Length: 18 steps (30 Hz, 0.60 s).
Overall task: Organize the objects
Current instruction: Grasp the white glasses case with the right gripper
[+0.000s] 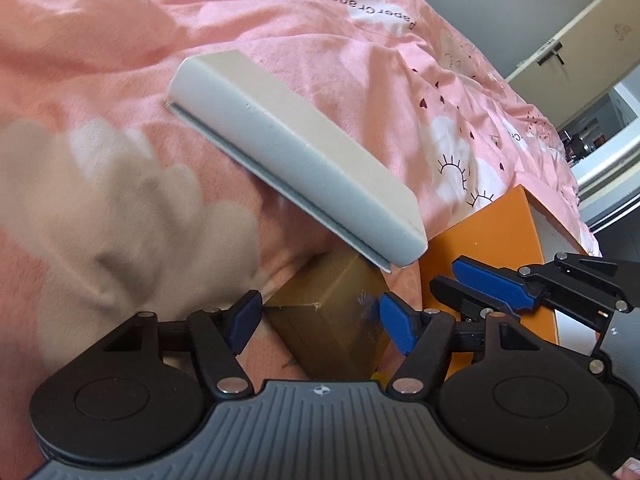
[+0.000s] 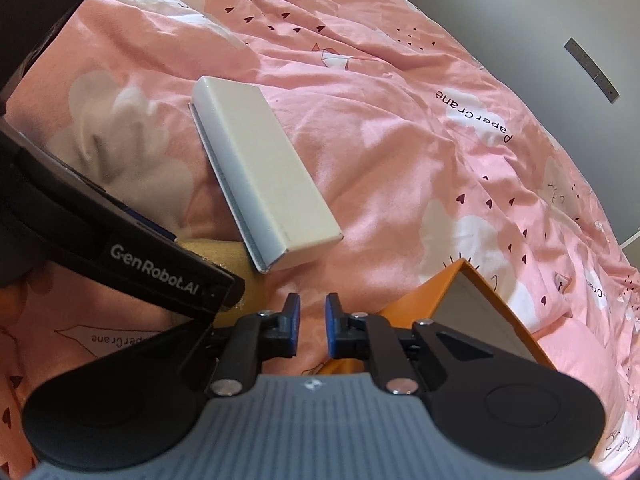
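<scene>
Bedding (image 2: 400, 152), pink with cloud and heart print, covers the bed. Orange box (image 1: 492, 248) sits open at the near right edge. White box (image 2: 260, 176) lies tilted, its near end resting on the gold box (image 1: 332, 320). Left gripper (image 1: 320, 320): jaws set wide on either side of the gold box; contact with the pads cannot be told. Right gripper (image 2: 312, 328): jaws nearly closed, nothing between them, just beside the orange box.

Home bedroom: pink duvet (image 2: 400, 140) covering bed.
</scene>
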{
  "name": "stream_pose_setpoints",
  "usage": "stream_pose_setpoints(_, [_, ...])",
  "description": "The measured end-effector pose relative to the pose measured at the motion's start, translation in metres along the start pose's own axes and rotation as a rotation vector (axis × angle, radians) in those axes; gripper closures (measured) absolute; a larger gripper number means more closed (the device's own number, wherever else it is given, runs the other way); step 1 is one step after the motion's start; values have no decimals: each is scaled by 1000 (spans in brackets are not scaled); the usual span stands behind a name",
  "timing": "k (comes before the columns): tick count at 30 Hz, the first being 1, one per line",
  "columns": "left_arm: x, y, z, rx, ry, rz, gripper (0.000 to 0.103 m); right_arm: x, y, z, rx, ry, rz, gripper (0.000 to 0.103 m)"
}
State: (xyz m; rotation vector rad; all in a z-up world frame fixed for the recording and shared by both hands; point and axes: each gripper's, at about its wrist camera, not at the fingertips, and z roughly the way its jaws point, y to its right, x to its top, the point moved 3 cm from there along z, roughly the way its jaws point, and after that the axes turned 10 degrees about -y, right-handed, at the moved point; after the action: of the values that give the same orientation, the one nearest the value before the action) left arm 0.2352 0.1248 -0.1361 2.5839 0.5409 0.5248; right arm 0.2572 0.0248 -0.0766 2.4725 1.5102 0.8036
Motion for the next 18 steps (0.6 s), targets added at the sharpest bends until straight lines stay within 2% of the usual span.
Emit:
stream_pose_setpoints(3, [-3, -1, 0, 4, -16, -48, 25, -1, 0, -2, 5, -5, -8, 91])
stream_pose_setpoints(10, [-1, -9, 16, -35, -19, -86, 13, -2, 0, -4, 29, -18, -8, 91])
stream_pose_setpoints(16, [0, -19, 29, -139, -16, -156, 16, -3, 0, -5, 25, -15, -7, 91])
stream_pose_setpoints(18, [0, -19, 25, -148, -14, -164, 21, -3, 0, -5, 24, -14, -9, 91])
